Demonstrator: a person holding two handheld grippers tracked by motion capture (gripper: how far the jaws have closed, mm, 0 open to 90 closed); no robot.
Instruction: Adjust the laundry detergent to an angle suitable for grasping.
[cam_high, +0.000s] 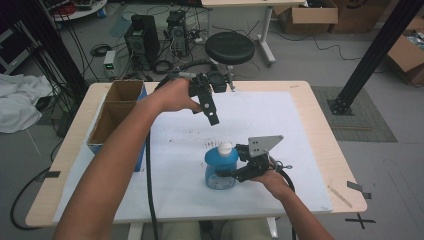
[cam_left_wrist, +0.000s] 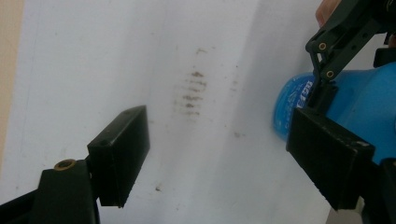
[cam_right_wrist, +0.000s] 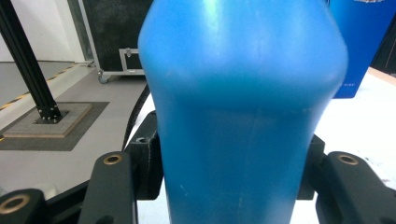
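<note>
Squat blue plastic bottle with white cap (cam_high: 220, 167): upright on white paper sheet (cam_high: 300, 150), near centre; right gripper (cam_high: 227, 174) clamped round its body; left gripper (cam_high: 213, 117) hovers beyond, jaws apart, empty

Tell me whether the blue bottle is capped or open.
Capped. In the high view a white cap sits on the blue bottle, which stands upright on the white sheet, gripped by the right gripper.

My rig: left gripper (cam_high: 212, 119), black flat-padded jaws, brass screw eyelets, black cable. Right gripper (cam_high: 222, 173), same black build, grey three-cornered plate on top. Forearms unsleeved.
</note>
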